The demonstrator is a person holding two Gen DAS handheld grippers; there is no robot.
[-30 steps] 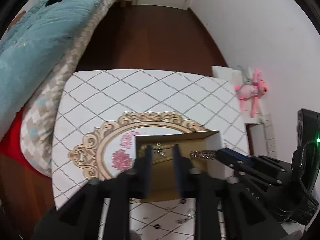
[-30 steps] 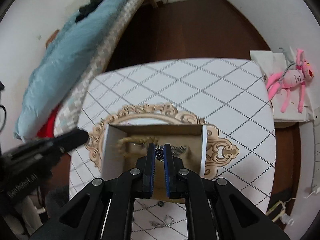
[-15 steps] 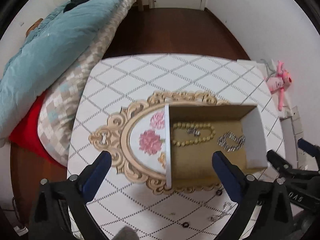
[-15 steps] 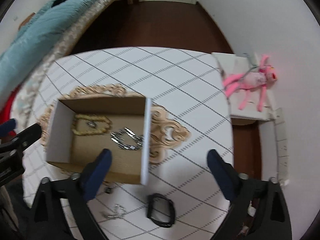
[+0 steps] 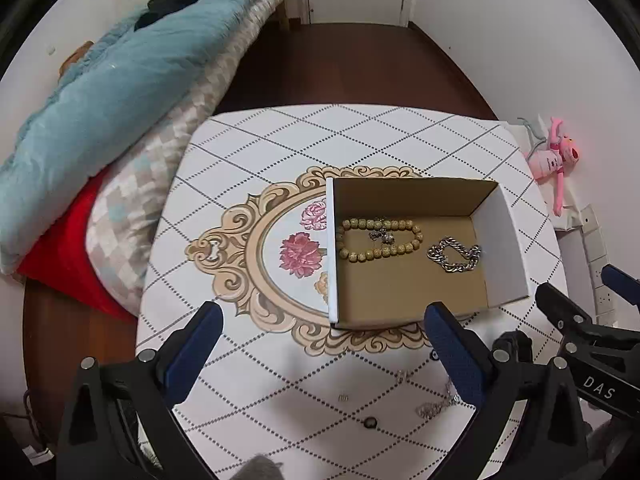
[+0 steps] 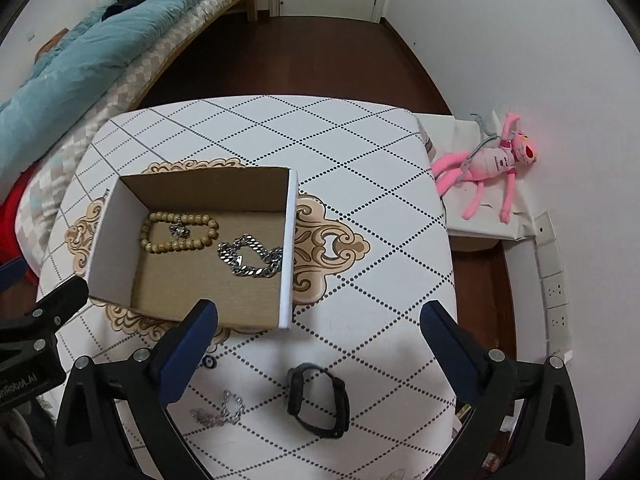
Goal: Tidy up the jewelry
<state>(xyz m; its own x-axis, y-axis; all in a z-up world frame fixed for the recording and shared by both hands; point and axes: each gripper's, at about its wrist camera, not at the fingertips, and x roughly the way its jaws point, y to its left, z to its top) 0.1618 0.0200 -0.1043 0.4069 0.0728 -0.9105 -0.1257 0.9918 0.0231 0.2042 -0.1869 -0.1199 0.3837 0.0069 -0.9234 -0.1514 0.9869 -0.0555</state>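
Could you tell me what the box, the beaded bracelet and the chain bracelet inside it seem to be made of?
Box: apparently cardboard, matte brown inside, white outer faces.
Beaded bracelet: round tan beads with a dull sheen, probably wood or seed, with a small silvery charm.
Chain bracelet: likely metal, silver-coloured flat links catching bright glints.

White letters "DAS" stand on the black right claw (image 5: pixel 616 284) body; nothing else reads clearly.

Box (image 6: pixel 192 276): matt brown cardboard inside, white outside. Chain bracelet (image 6: pixel 250 258): shiny metal. Bead bracelet (image 6: pixel 180 232): matt, wood-like. Watch (image 6: pixel 318 400): matt black. Tablecloth (image 6: pixel 360 184): smooth.
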